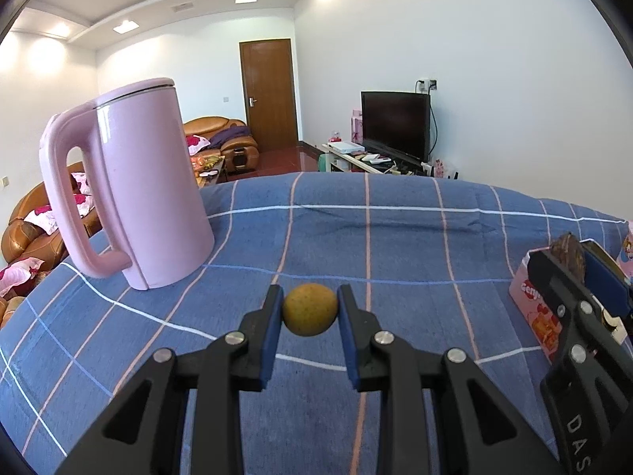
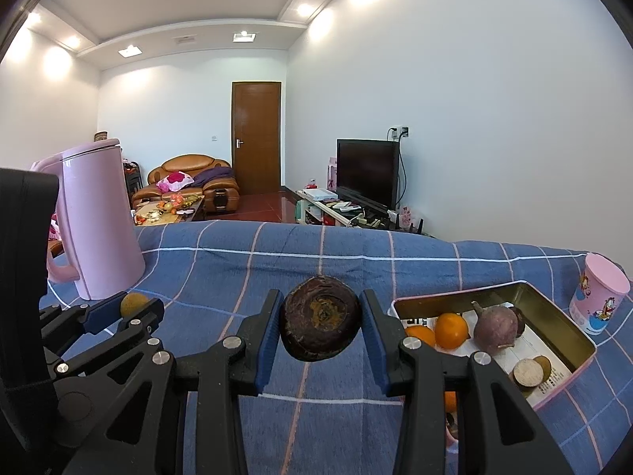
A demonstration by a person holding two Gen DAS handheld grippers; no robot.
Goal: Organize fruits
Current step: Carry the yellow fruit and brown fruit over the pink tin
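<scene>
My left gripper (image 1: 310, 308) is shut on a small yellow-green round fruit (image 1: 310, 309), held above the blue checked cloth (image 1: 356, 237). It also shows at the left of the right wrist view (image 2: 136, 308). My right gripper (image 2: 321, 324) is shut on a dark brown wrinkled fruit (image 2: 320, 323), left of a pink tin box (image 2: 569, 318). The box holds oranges (image 2: 451, 329), a purple round fruit (image 2: 495, 326) and a cut brown fruit (image 2: 528, 373). In the left wrist view the right gripper (image 1: 569, 273) sits at the right over the box (image 1: 530, 301).
A tall pink kettle (image 1: 146, 194) stands on the cloth at the left, also in the right wrist view (image 2: 99, 229). A pink cartoon cup (image 2: 599, 293) stands right of the box. The cloth's far edge drops toward a room with sofas and a TV.
</scene>
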